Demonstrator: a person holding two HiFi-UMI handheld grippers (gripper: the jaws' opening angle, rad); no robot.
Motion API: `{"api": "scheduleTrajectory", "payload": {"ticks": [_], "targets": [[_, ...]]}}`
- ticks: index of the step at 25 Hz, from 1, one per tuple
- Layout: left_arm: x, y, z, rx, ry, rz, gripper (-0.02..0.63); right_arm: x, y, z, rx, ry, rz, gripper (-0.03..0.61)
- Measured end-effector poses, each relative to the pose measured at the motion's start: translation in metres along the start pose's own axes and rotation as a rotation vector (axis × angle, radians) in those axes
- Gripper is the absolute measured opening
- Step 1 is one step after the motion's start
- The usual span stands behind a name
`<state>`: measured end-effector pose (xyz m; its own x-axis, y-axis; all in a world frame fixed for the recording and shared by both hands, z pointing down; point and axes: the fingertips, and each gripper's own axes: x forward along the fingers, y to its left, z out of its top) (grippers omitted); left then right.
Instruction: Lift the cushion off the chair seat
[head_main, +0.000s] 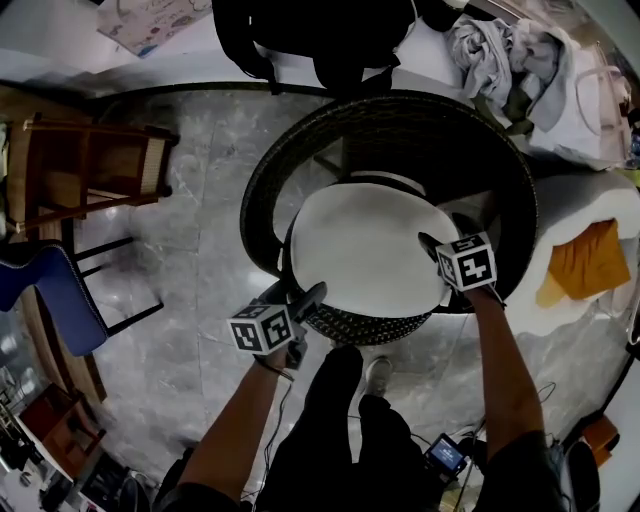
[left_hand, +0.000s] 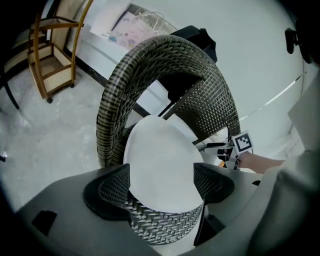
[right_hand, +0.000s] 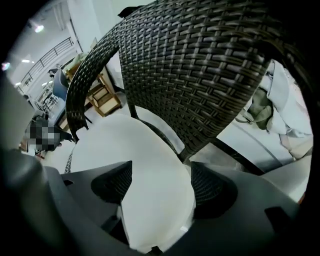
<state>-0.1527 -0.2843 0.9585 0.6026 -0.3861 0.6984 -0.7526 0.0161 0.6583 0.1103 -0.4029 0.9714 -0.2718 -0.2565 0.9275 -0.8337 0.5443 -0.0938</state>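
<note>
Between left gripper (head_main: 300, 298) and right gripper (head_main: 440, 262) lies the cushion (head_main: 365, 245), unclamped.

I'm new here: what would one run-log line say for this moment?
stage: pre-grasp | left gripper: open, cushion edge between jaws | right gripper: open, cushion edge between jaws | cushion: on wicker chair, not lifted

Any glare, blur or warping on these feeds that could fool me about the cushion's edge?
Head view: evenly lit, but the white cushion is washed out, nearly featureless, and straight lines bow at the borders. Left gripper view: fisheye bends the wicker chair back; cushion edge is crisp; corners go black. Right gripper view: cushion close to the lens is soft and overexposed.
</note>
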Motion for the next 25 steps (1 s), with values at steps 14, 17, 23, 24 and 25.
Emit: {"api": "scheduleTrajectory", "payload": {"ticks": [14,17,23,24,25], "targets": [[0.026,0.028,-0.032,-0.067,0.112,0.097,0.422,0.042,-0.024,-0.033,-0.009,0.157,0.001,0.314],[0.027,0.03,-0.032,-0.066,0.122,0.12,0.42,0.05,-0.03,-0.041,0.023,0.188,0.002,0.316],[0.027,0.037,-0.03,-0.092,0.118,0.158,0.403,0.059,-0.029,-0.046,0.098,0.217,0.056,0.316],[0.026,0.038,-0.031,-0.098,0.121,0.169,0.395,0.059,-0.029,-0.047,0.105,0.221,0.064,0.315],[0.025,0.04,-0.031,-0.101,0.125,0.181,0.375,0.059,-0.028,-0.048,0.109,0.223,0.07,0.314]]}}
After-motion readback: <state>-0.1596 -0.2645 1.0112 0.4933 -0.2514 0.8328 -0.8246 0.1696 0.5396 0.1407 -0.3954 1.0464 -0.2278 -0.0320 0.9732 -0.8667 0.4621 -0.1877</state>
